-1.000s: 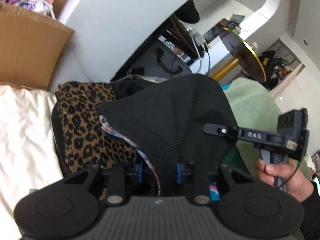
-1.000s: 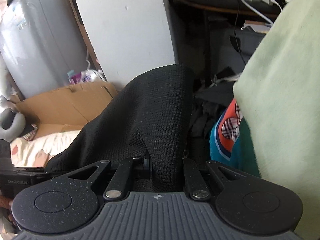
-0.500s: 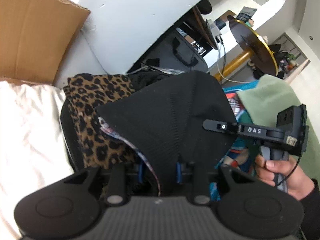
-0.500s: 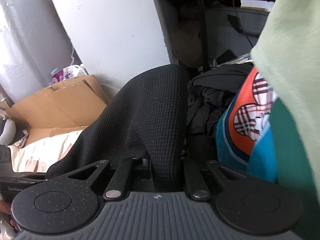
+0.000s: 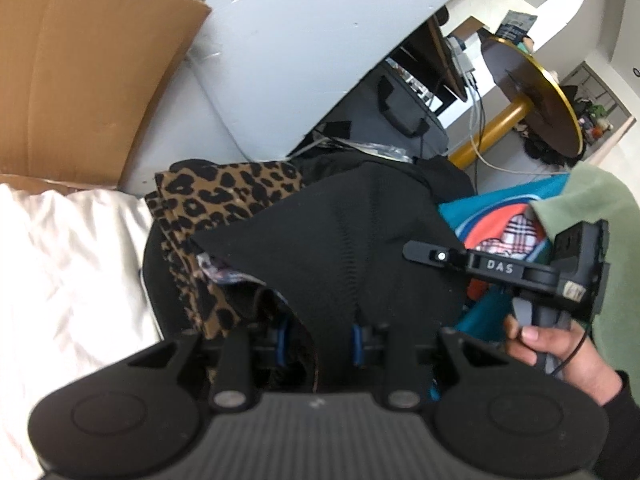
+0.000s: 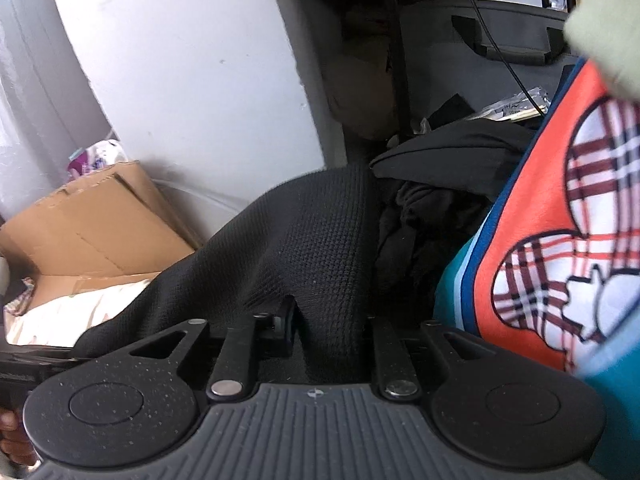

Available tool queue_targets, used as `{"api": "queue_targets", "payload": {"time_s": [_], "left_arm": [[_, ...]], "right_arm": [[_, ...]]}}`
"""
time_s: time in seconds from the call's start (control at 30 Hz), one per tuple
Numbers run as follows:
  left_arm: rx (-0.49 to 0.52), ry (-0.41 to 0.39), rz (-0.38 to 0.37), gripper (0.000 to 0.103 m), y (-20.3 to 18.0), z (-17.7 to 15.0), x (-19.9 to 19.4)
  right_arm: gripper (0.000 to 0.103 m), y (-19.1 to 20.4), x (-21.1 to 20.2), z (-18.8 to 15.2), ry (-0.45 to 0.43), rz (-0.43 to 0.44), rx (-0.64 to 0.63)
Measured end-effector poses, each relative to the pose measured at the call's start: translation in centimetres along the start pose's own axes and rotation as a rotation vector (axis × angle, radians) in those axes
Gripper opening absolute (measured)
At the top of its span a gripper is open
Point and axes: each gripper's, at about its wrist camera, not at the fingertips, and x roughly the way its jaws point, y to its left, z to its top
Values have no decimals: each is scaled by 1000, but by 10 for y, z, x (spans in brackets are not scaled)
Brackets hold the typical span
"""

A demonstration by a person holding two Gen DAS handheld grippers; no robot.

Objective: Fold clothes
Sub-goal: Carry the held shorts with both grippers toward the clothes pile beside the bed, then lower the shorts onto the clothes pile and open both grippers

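At the far left of the left wrist view a brown cardboard box (image 5: 80,68) leans against a white panel (image 5: 288,40), and below it a cream sheet (image 5: 68,264) spreads over the surface that carries the clothes. At the sheet's right edge lies a leopard-print garment (image 5: 224,196), partly covered by a black knit garment (image 5: 344,236) that rises to a peak over the pile. The left gripper (image 5: 318,342) is clamped on the near edge of this black knit: the cloth runs down between its blue-lined fingers (image 5: 356,342) and is pinched there, with a strip of a patterned fabric (image 5: 224,274) at its left side. Further right lies a teal shirt with an orange and plaid print (image 5: 504,232), then a pale green cloth (image 5: 600,216). The right gripper (image 5: 424,254) reaches in from the right edge, held by a hand (image 5: 560,356) in a dark sleeve; its arm bears the white letters "DAS". Beyond stands a round table with a gold rim (image 5: 536,96).

In the right wrist view the cardboard box (image 6: 92,232) and sheet (image 6: 72,312) sit at the left, the black knit garment (image 6: 304,248) in the middle. The right gripper (image 6: 332,328) has its jaws opening, with a fold of the knit between them; whether the pads press on it cannot be told, since the cloth hides them. To the right lie dark crumpled clothes (image 6: 432,208), then the teal shirt (image 6: 560,240), whose print shows no readable writing.
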Motion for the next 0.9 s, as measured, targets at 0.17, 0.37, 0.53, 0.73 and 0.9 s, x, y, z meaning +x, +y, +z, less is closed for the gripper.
{"api": "queue_targets", "payload": {"time_s": [0.17, 0.37, 0.53, 0.73, 0.9], "left_arm": [[-20, -25, 4, 30, 6, 3, 5], [-30, -62, -12, 30, 1, 9, 1], [-41, -85, 2, 30, 7, 13, 6], [-88, -72, 3, 30, 23, 13, 15], [-84, -73, 4, 30, 24, 11, 14]], "right_arm": [[30, 9, 21, -4, -14, -100, -77], [29, 7, 29, 3, -38, -118, -105], [31, 5, 38, 5, -82, -137, -109], [32, 11, 42, 5, -81, -180, -148], [34, 21, 30, 10, -108, -191, -187]]}}
